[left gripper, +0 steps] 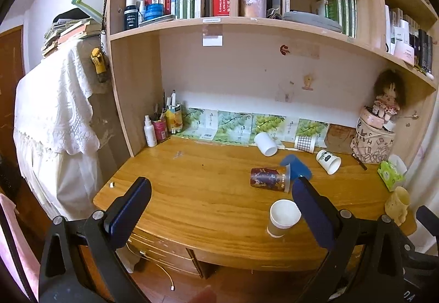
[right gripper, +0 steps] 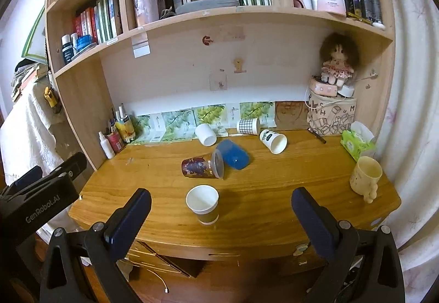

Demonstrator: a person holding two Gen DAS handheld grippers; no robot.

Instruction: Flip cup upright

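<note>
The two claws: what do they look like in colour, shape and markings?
Each claw, left and right, has two flat dark-blue fingers on black, angular frames with round silver screws. In the right wrist view, the left claw's black body carries grey lettering "GenRobot.AI". No cables or sleeves are visible.

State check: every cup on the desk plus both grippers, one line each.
brown paper cup: upright
dark patterned cup: on its side
blue cup: on its side
white cup: on its side
checked cup: on its side
leaf-print cup: on its side
cream mug: upright
left hand-held gripper: open
right hand-held gripper: open
</note>
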